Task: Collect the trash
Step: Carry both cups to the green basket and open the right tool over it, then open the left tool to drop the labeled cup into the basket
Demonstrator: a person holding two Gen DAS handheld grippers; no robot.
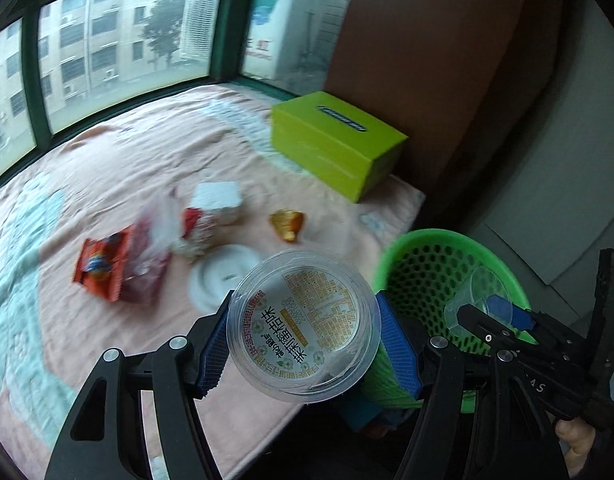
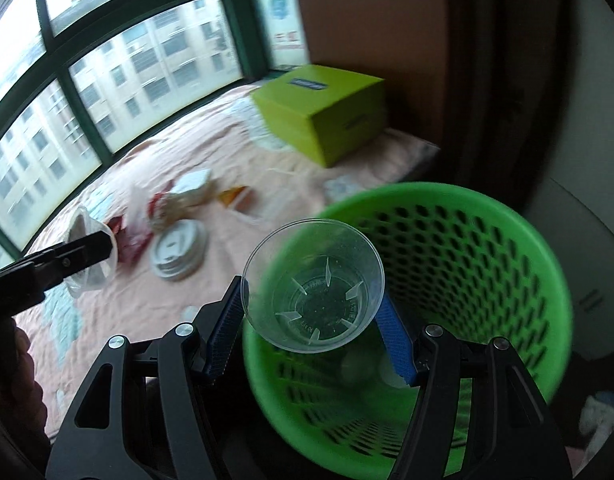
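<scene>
In your left wrist view, your left gripper sits low in the centre of the frame, its blue pads pinching a clear plastic lidded cup with a printed yellow-and-red label by its sides, the labelled face turned toward the camera. To its right, at the lower right of the frame, stands the green perforated plastic waste basket. Your right gripper shows over the basket's rim, gripping a clear plastic tumbler. Behind, across the middle of the frame, a pink patterned blanket carries an orange snack wrapper, a white round lid, a white box and a gold foil wrapper. A lime-green cardboard box lies at the upper right of the blanket.

In your right wrist view, your right gripper holds the clear tumbler between its blue pads, its mouth facing the camera, directly over the near left rim of the green basket, which fills the lower right of the frame. At the left edge your left gripper reaches in with the clear cup held in it. The white lid lies on the blanket just left of centre, and the lime-green box sits at upper centre.
</scene>
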